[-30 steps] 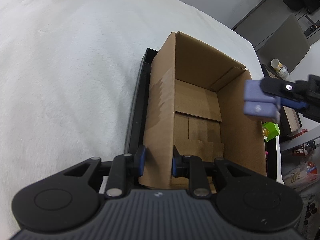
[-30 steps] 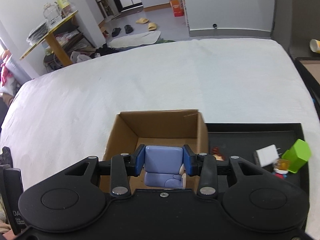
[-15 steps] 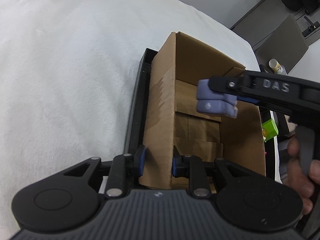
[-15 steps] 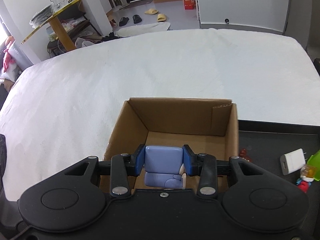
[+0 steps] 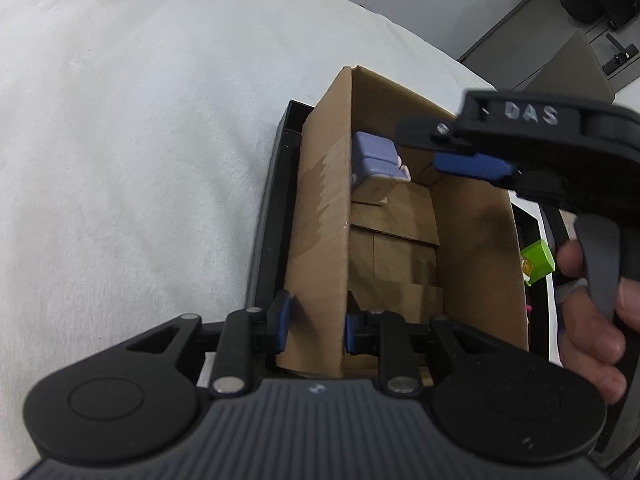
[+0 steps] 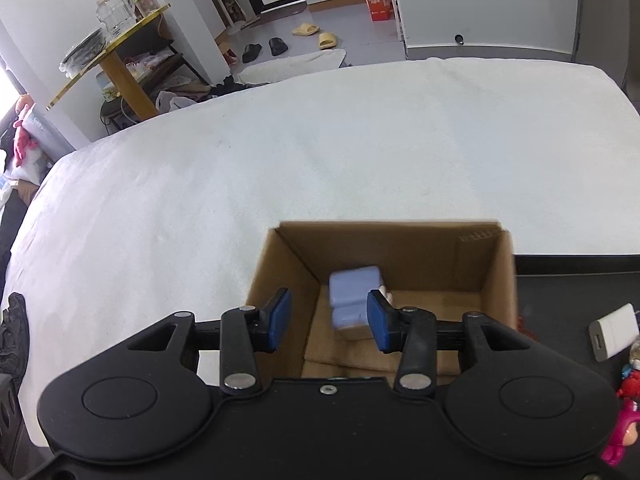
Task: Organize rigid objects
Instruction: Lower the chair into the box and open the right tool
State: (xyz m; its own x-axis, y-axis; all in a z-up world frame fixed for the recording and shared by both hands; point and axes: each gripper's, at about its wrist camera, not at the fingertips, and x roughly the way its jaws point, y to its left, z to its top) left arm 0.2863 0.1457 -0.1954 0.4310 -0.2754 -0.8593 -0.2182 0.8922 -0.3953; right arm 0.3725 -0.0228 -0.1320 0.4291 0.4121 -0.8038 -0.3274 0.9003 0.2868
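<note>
An open cardboard box (image 5: pixel 320 220) (image 6: pixel 400 240) stands in a black tray (image 5: pixel 272 208) on a white cloth. My left gripper (image 5: pixel 316 320) is shut on the box's near left wall, one pad outside and one inside. My right gripper (image 6: pixel 329 318) hovers over the box and its jaws are opening. Its pads no longer touch the pale blue blocky figure (image 6: pixel 354 300) (image 5: pixel 376 156). That figure looks blurred in the right wrist view and sits low inside the box, against the far left corner. One blue pad (image 5: pixel 472 164) of the right gripper shows above the box's right side.
To the right of the box the black tray (image 6: pixel 560 280) holds a white charger (image 6: pixel 614 332), a green block (image 5: pixel 538 260) and a red and pink toy figure (image 6: pixel 626 420). A hand (image 5: pixel 592 320) grips the right tool's handle. White cloth spreads left and beyond.
The right gripper came in over the box, sank a little and let go of the blue figure, which dropped into the box. The left gripper kept its hold on the wall.
</note>
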